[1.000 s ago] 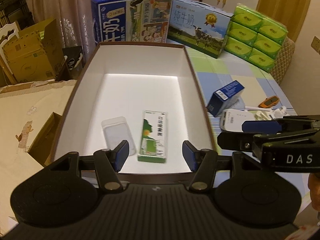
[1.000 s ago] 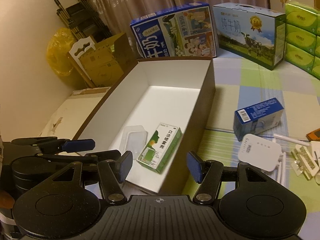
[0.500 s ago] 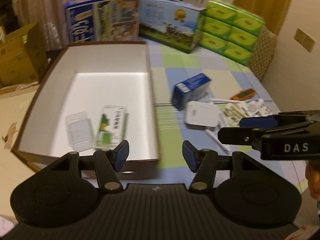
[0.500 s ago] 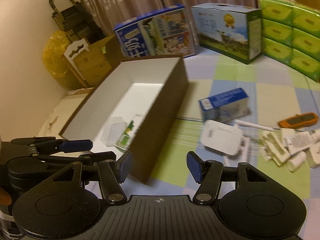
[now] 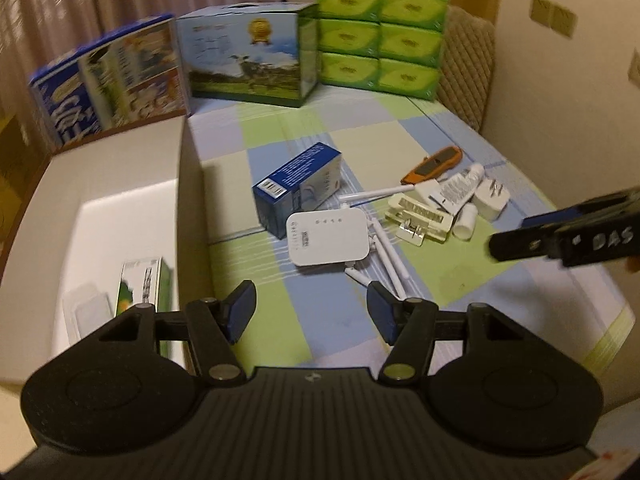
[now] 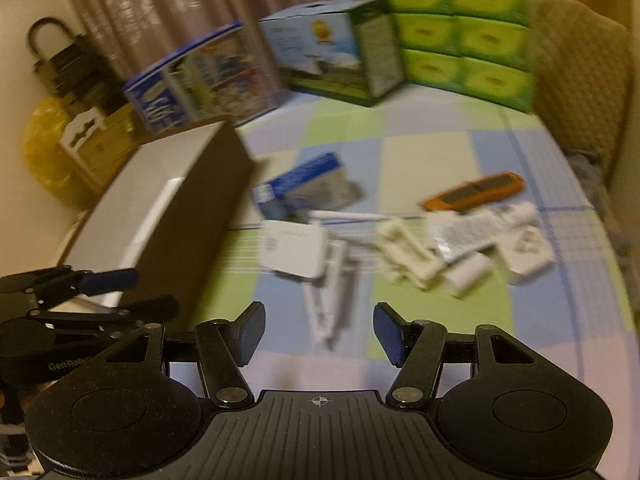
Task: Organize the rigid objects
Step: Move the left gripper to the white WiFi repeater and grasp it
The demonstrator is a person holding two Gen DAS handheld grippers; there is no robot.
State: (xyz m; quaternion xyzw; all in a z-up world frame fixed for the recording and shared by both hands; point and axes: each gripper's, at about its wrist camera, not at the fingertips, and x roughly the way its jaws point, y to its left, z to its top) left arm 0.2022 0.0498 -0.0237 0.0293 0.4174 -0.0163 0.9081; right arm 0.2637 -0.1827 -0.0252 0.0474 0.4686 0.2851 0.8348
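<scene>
Left hand-held gripper (image 5: 311, 310): released and carrying nothing; its jaws have just been opening wider, with only checked cloth showing between them, probably to make room for the next pick.
Right hand-held gripper (image 6: 319, 332): also released and empty, pads apart over the cloth in front of the white clutter; its view is blurred, so fine detail there is uncertain.
Collecting box (image 5: 188, 184): open, white inside and brown outside, standing at the left edge of the checked surface; it seems to be where sorted things go.
Already stored: a green-and-white carton (image 5: 146, 290) and a clear plastic case (image 5: 86, 308) lie flat, side by side on the box floor.
Still outside: a blue carton (image 5: 298, 188) near the box's right wall, with a white router (image 5: 328, 238) just in front of it, antennas splayed.
Small clutter: to the right, an orange tool (image 5: 434, 164), a white tube (image 5: 460, 188), a white plug adapter (image 5: 492, 198) and a cream clip piece (image 5: 420, 216) huddle together, some touching.
Likely next pick: the router or blue carton, nearest both grippers.
Backdrop: milk cases (image 5: 244, 60) and green tissue packs (image 5: 380, 36) stand at the far edge, seemingly not part of the sorting.
</scene>
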